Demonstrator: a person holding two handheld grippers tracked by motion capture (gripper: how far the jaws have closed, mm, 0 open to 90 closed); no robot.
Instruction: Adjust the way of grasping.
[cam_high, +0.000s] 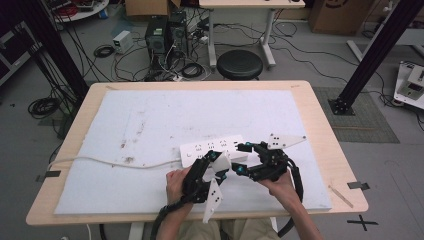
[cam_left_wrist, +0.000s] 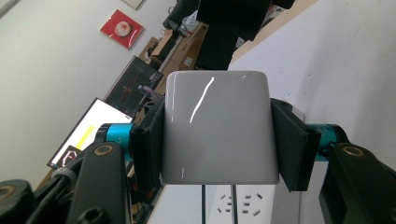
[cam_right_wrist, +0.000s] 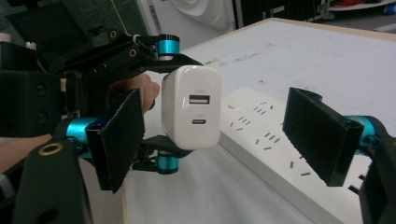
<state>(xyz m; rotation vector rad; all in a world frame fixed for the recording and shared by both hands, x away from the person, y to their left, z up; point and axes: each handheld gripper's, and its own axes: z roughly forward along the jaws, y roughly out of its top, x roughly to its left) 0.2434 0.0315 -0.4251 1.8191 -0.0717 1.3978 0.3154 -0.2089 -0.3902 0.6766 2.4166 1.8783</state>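
Holding the charger (cam_right_wrist: 191, 106) off the mat, clamped side-to-side between the left gripper (cam_left_wrist: 215, 135) pads; USB ports face the right gripper cam, glossy back faces the left gripper view. So pickup is done.

Charger sits just above/near the front edge of the power strip (cam_high: 214, 148), toward its mid-to-right sockets, not touching as far as I can tell. Prongs not visible in any view, so can't confirm their orientation vs the sockets.

Right gripper (cam_right_wrist: 219, 140) jaws stand wide apart w/ nothing between the pads. It's just beside the charger on the strip's right end, pointed at the port face. Looks like it's lining up for a handover or a steadying grip, but no contact yet.

Strip lies flat on the white mat (cam_high: 150, 115), cable (cam_high: 110, 161) running off left to the table (cam_high: 320, 125) edge. All sockets I can see are empty.

Judgement: roughly halfway. Left to do: align prongs over a socket, press in fully, release. Strip isn't braced, so it may slide on push-in; right gripper could pin it.
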